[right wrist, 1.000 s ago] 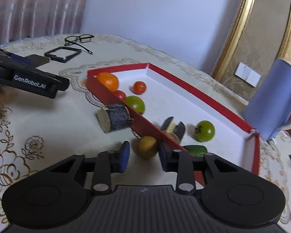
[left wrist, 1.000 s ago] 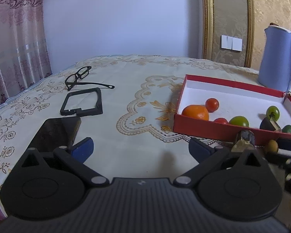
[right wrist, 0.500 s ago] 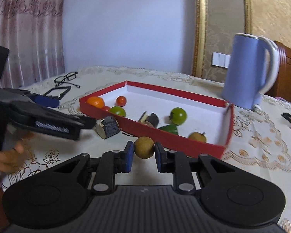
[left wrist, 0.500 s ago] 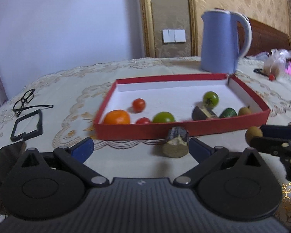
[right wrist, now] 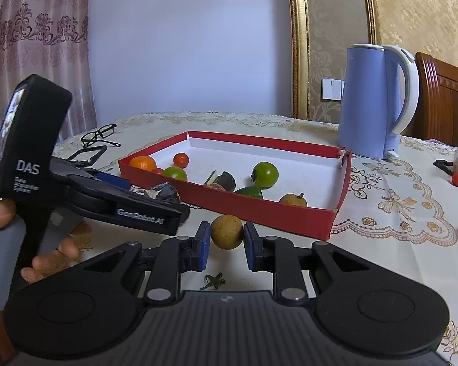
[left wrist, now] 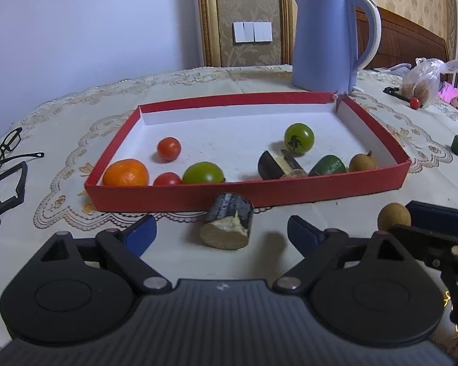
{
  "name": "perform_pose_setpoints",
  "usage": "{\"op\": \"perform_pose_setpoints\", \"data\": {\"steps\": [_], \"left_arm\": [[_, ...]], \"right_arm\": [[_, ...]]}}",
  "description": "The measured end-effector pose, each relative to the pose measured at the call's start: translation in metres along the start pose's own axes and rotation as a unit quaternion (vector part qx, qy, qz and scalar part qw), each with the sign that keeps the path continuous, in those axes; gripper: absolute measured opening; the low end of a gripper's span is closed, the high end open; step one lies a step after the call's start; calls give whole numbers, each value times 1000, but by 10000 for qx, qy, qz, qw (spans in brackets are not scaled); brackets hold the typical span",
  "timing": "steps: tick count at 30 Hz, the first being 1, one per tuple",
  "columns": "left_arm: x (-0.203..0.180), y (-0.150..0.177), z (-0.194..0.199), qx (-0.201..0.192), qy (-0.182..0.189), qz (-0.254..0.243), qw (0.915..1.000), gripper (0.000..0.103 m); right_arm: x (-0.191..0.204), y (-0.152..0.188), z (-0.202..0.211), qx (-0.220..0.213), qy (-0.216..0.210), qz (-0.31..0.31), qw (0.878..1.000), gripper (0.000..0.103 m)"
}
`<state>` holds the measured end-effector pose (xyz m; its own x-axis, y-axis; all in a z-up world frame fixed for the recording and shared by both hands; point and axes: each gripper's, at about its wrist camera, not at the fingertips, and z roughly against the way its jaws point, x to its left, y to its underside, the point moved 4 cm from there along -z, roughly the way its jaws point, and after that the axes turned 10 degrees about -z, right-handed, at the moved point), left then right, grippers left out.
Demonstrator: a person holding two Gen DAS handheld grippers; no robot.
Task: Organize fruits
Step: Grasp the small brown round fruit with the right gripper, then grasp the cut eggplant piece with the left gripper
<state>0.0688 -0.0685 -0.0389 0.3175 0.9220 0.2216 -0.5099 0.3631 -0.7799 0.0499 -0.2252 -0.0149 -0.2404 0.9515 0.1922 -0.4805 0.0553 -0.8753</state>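
right gripper [right wrist: 227,242]: pads clamped on brown round fruit [right wrist: 226,231], held just outside red box [right wrist: 259,206] | left gripper [left wrist: 221,233]: jaws spread, just been closing, dark cut chunk [left wrist: 228,228] on tablecloth between them, untouched

Plain lilac wall [right wrist: 183,45] behind, pink curtain [right wrist: 36,39] at left. Gold frame [left wrist: 244,15] w/ damask wallpaper [right wrist: 412,6] on right, white switch [left wrist: 252,31], wood headboard [right wrist: 442,97]. Soft daylight.

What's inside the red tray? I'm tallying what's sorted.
In the red tray: orange, two red tomatoes, two green tomatoes, dark cut pieces, green fruit, brown fruit. The near wall hides their undersides.
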Motion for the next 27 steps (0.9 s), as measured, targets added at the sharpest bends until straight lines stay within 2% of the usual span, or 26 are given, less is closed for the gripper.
{"op": "perform_pose_setpoints", "data": {"steps": [8, 12, 13, 19, 24, 27], "left_arm": [[-8, -1, -7, 105, 63, -45, 9999, 82], [-10, -4, -6, 105, 241, -27, 9997, 64], [-11, -5, -6, 113, 252, -20, 9996, 62], [-13, -6, -3, 72, 57, -137, 9999, 33], [-10, -6, 0, 100, 152, -16, 9998, 31], [-6, -9, 10, -38, 158, 8, 9999, 31]], "right_arm": [[-3, 1, 4, -50, -17, -56, 10000, 23], [-5, 1, 5, -62, -19, -88, 9999, 23], [-5, 1, 6, -65, -19, -99, 9999, 23], [-8, 2, 8, -79, -32, -153, 9998, 23], [-9, 2, 8, -88, -29, -185, 9998, 23], [-9, 1, 10, -118, -40, -193, 9997, 23]]}}
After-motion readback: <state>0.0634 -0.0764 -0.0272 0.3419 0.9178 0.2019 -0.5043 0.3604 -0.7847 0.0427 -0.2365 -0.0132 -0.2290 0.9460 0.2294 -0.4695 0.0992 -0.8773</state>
